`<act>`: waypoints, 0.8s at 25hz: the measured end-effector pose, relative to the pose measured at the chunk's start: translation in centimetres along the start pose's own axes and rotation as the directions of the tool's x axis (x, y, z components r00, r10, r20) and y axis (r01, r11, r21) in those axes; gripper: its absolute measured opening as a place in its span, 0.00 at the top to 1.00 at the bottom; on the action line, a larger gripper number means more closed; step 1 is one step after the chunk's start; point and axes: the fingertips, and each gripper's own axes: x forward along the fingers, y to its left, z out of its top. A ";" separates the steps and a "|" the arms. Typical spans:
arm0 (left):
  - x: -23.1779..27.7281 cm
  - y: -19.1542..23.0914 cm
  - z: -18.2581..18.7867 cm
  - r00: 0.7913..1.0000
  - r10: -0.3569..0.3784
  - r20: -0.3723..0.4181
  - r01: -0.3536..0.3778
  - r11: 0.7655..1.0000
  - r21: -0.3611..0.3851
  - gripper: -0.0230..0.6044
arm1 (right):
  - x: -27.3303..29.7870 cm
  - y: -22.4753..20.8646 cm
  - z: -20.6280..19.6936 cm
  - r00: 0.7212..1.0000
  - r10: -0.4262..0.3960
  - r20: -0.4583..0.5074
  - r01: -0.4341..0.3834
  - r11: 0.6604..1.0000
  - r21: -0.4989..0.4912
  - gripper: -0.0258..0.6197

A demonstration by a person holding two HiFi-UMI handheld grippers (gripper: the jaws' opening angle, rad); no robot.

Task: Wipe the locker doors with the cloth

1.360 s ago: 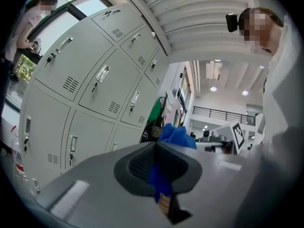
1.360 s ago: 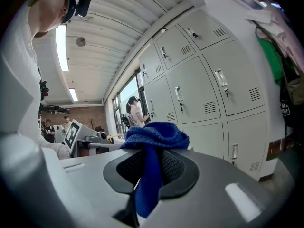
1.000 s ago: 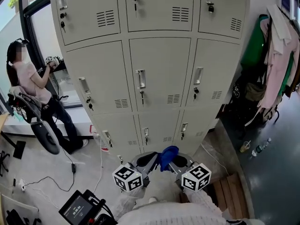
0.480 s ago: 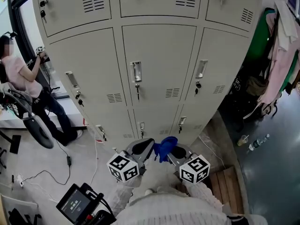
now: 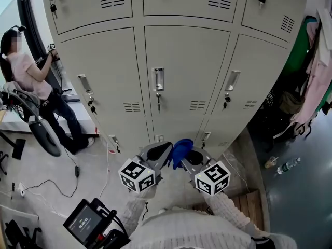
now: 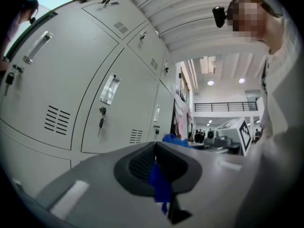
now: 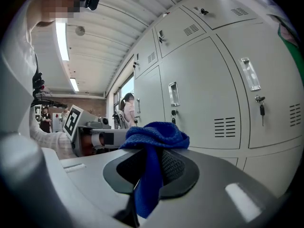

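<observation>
In front of the person's chest, the left gripper (image 5: pixel 158 151) and right gripper (image 5: pixel 192 157) were both clamped on the blue cloth (image 5: pixel 181 149), bunched between them. The locker doors (image 5: pixel 184 71) stood ahead and above, apart from the cloth, whose bulk lay at the right gripper.

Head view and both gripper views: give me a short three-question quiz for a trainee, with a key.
1. True or false: the cloth is red.
2. Which holds the cloth? A: the left gripper only. B: the right gripper only. C: both.
3. Fill in: to the right of the lockers hang ___.
Key: 1 false, it is blue; 2 C, both are shut on it; 3 clothes.
</observation>
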 end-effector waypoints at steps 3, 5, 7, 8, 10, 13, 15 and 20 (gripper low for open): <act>0.2 1.5 2.3 0.999 0.021 0.034 -0.022 0.999 0.041 0.95 | 1.7 -0.2 2.5 0.999 0.018 0.038 -0.015 0.998 -0.054 0.87; 0.4 2.6 4.3 0.998 0.028 0.058 -0.033 0.996 0.087 0.95 | 2.9 -0.8 4.8 0.997 0.027 0.065 -0.020 0.994 -0.109 0.88; 0.6 3.6 6.9 0.996 0.038 0.085 -0.050 0.989 0.140 0.95 | 4.1 -1.3 7.5 0.995 0.035 0.092 -0.019 0.984 -0.175 0.87; 0.8 4.1 8.3 0.994 0.043 0.103 -0.060 0.984 0.166 0.95 | 4.7 -1.6 9.1 0.993 0.040 0.108 -0.016 0.977 -0.212 0.87; 1.0 5.2 11.5 0.988 0.055 0.147 -0.085 0.975 0.207 0.95 | 5.7 -2.0 12.5 0.988 0.049 0.149 -0.005 0.960 -0.281 0.87; 1.5 6.7 16.1 0.974 0.071 0.216 -0.120 0.968 0.222 0.95 | 7.2 -2.3 17.6 0.973 0.082 0.215 0.003 0.930 -0.367 0.87; 1.8 7.4 18.8 0.964 0.065 0.258 -0.125 0.968 0.220 0.95 | 8.0 -2.5 20.5 0.966 0.097 0.242 0.015 0.906 -0.424 0.87; 1.9 8.4 24.4 0.941 0.056 0.333 -0.155 0.948 0.279 0.95 | 8.8 -3.4 27.2 0.950 0.083 0.300 0.092 0.846 -0.525 0.87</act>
